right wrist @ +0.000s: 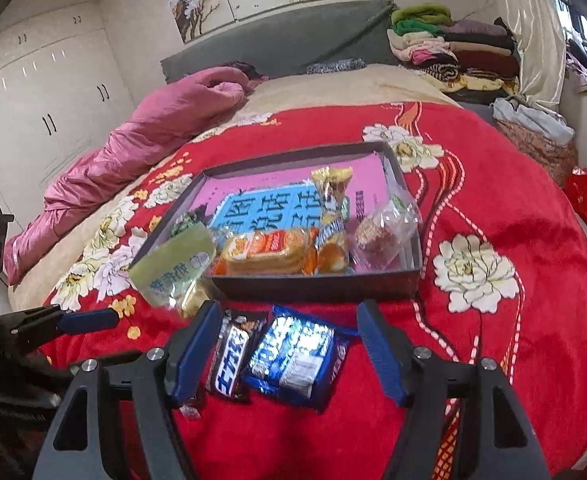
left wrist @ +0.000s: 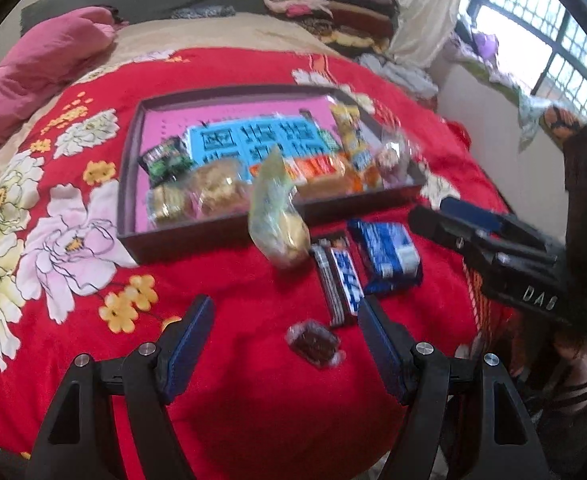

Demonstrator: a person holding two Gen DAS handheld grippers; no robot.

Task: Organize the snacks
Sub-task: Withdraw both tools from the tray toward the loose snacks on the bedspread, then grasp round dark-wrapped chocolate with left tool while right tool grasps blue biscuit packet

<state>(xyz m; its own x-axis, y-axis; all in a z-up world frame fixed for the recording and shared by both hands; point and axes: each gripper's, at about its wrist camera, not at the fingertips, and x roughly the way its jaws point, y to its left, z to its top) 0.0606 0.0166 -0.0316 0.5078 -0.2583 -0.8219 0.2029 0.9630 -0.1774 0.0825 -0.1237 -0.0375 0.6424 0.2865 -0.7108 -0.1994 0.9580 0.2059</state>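
Snacks lie loose in front of the tray (left wrist: 221, 240), on its near side. Leftmost, a pale green packet (left wrist: 277, 216) leans at the tray's front wall, blurred, perhaps tipping. The left gripper (left wrist: 285, 344) gapes empty over a small dark sweet (left wrist: 313, 344). Right of it, the chocolate bar (right wrist: 229, 360) and blue packet (right wrist: 297, 356) point lengthwise toward the tray, between the unclenched, empty jaws of the right gripper (right wrist: 289, 352), the nearer hand.

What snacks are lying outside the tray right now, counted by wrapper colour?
Blue packet: 1
Dark bar with a blue-and-white label: 1
Pale green packet: 1
Small brown sweet: 1
Total: 4
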